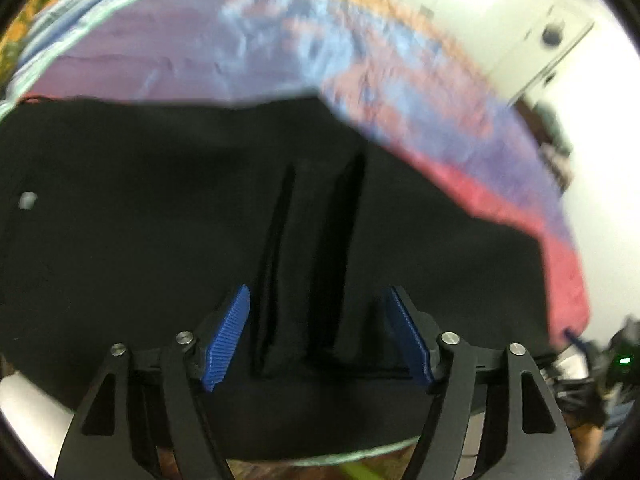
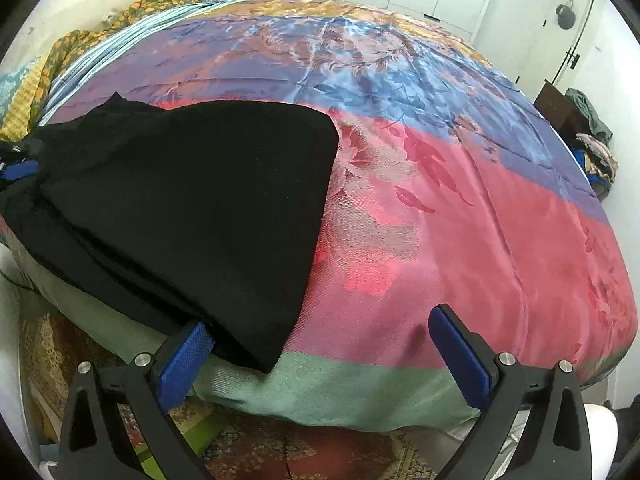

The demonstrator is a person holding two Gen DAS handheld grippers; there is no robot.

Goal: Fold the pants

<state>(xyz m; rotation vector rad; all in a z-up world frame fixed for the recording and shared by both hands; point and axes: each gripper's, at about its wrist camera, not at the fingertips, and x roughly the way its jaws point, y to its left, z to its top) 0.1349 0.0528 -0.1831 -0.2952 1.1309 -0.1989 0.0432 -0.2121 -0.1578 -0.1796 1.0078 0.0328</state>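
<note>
Black pants (image 2: 192,184) folded — quilt (image 2: 460,208) beneath

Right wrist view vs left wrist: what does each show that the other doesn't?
Right wrist only: the whole folded stack of black pants, the quilt's green border, the patterned rug, and the right gripper, open.

Left wrist only: a raised pleat of black cloth standing between the open left gripper's pads, untouched.

Both: the pants on the pink and blue quilt, white cabinet doors behind.

Both wrist views down onto pants (image 2: 192,200)
</note>
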